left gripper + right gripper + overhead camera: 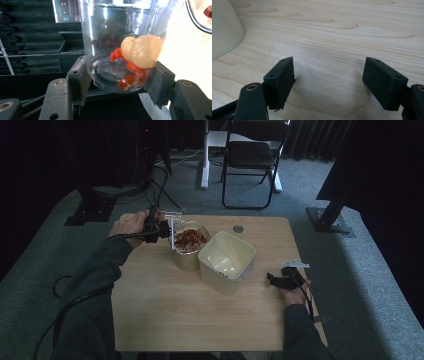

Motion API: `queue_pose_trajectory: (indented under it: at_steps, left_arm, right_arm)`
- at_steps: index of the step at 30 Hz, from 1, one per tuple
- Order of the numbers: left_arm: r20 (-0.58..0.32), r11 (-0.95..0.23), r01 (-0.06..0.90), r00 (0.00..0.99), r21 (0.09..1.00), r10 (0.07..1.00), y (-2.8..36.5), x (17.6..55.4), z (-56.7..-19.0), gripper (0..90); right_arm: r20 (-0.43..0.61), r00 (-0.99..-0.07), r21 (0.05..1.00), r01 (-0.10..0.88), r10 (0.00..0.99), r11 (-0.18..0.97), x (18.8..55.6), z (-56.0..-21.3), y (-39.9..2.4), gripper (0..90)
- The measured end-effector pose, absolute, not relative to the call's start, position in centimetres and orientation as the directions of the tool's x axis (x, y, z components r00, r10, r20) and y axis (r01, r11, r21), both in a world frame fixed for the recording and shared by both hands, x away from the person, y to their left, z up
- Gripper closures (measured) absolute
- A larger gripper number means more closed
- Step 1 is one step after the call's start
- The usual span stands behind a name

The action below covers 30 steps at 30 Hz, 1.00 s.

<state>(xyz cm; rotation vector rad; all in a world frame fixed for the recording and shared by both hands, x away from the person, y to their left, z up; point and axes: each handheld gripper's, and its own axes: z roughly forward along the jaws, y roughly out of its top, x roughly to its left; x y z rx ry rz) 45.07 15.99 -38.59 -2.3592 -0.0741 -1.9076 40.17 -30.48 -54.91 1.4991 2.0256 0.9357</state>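
Our left gripper (117,85) clamps a clear cup (120,47) by its base, tipped over the bowl (189,251). Thin, slippery plastic: we squeeze gently. Our right gripper (329,82) rests open, empty.

Clear cup's (120,45) rim beyond the left gripper view's top edge; cream tub (224,27) cropped left.
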Motion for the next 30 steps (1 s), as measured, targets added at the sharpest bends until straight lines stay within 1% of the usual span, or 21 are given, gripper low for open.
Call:
queue_pose_trajectory:
  at_steps: [9,16,23,30]
  left_arm:
    - [0.978,-0.993,0.101,0.203,-0.061,-0.039,15.94,45.1,-38.49,43.1]
    - [0.979,-0.992,0.1,0.199,-0.074,-0.053,15.93,45.11,-38.63,43.2]
    - [0.976,-0.987,0.094,0.188,-0.131,-0.112,15.84,45.01,-38.75,43.2]
    - [0.973,-0.982,0.091,0.178,-0.166,-0.148,15.72,44.99,-38.83,43.2]
  right_arm:
    - [0.038,-0.308,0.743,0.645,0.951,0.179,40.17,-54.91,-30.46,25.0]
    - [0.016,-0.307,0.739,0.644,0.951,0.196,40.17,-54.93,-30.26,25.3]
    - [0.013,-0.307,0.739,0.644,0.952,0.198,40.17,-54.93,-30.21,25.3]
    - [0.012,-0.308,0.739,0.644,0.951,0.199,40.17,-54.94,-30.22,25.3]
